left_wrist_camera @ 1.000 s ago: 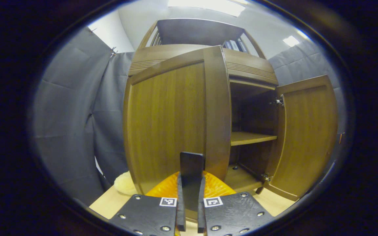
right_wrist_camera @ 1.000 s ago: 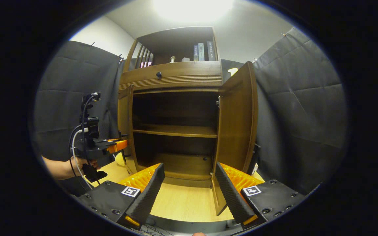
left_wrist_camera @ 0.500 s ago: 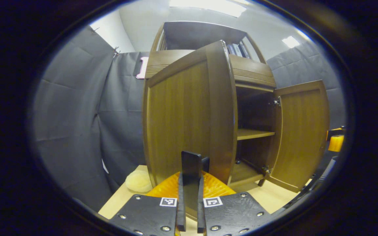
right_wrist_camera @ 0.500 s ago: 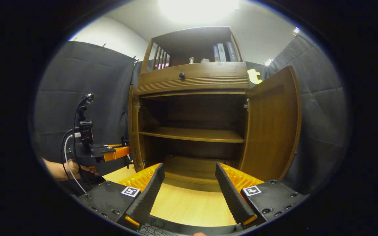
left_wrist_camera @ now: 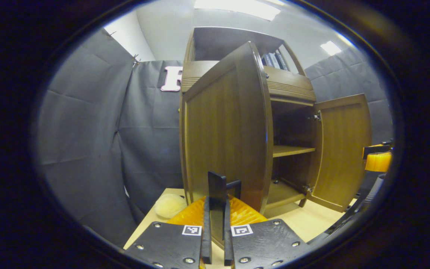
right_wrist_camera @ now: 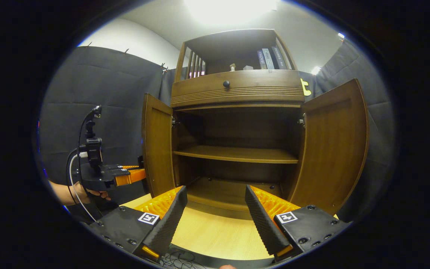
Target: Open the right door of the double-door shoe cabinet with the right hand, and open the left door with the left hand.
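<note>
- Left gripper (left_wrist_camera: 215, 224) clamped on the left door's (left_wrist_camera: 224, 127) handle (left_wrist_camera: 218, 183), door swung wide
- Right gripper (right_wrist_camera: 215, 220) spread apart before the shoe cabinet (right_wrist_camera: 237, 86), right door (right_wrist_camera: 332, 145) wide open

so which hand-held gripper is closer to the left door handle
Left. The left hand-held gripper is closed on the left door handle. The right hand-held gripper hangs open in front of the cabinet's middle, off both doors.
</note>
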A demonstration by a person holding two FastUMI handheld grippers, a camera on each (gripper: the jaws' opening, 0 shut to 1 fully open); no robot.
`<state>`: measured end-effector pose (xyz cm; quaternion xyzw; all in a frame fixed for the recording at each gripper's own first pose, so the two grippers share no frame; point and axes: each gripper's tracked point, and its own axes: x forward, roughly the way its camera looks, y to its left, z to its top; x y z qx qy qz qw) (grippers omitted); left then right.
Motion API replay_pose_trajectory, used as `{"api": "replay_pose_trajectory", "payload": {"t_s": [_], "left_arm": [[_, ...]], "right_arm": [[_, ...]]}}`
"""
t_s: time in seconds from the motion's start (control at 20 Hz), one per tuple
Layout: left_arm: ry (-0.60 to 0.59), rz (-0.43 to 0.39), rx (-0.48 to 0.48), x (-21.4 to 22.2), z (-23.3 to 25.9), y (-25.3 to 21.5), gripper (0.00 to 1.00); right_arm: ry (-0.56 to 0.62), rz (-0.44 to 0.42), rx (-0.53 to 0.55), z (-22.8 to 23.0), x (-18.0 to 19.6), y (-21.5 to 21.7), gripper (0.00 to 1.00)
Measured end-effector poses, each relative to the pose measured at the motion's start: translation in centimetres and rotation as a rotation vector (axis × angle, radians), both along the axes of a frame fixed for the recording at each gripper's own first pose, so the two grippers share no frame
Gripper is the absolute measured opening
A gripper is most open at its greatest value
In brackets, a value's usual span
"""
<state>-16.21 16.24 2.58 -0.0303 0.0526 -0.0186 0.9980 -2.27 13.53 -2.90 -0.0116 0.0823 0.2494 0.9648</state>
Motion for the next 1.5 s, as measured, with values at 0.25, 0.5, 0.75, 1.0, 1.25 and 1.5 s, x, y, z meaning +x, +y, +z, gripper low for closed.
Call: {"api": "replay_pose_trajectory", "payload": {"t_s": [0.25,0.5,0.75,1.0,1.25,1.5], "left_arm": [[-0.007,0.059,0.008,-0.4,-0.4,4.6,0.16],[-0.009,0.081,-0.019,-0.9,-1.3,9.0,0.1],[-0.022,0.034,0.001,-0.7,-1.3,10.3,0.11],[-0.022,-0.03,-0.01,-0.4,-1.6,12.6,0.11],[-0.007,-0.054,0.008,-0.8,-2.1,13.5,0.12],[0.029,0.009,0.039,-4.4,-3.1,13.2,0.15]], "right_arm": [[-0.008,0.025,-0.011,-0.1,0.3,2.5,0.98],[-0.001,0.054,-0.024,-0.7,1.1,5.1,0.93],[0.006,0.081,-0.032,-1.0,1.9,8.0,0.98],[0.014,0.087,-0.042,-1.5,2.5,9.9,0.93],[0.04,0.074,-0.037,-1.9,2.2,9.5,1.0],[0.013,0.045,-0.024,-1.1,1.3,6.5,1.0]]}}
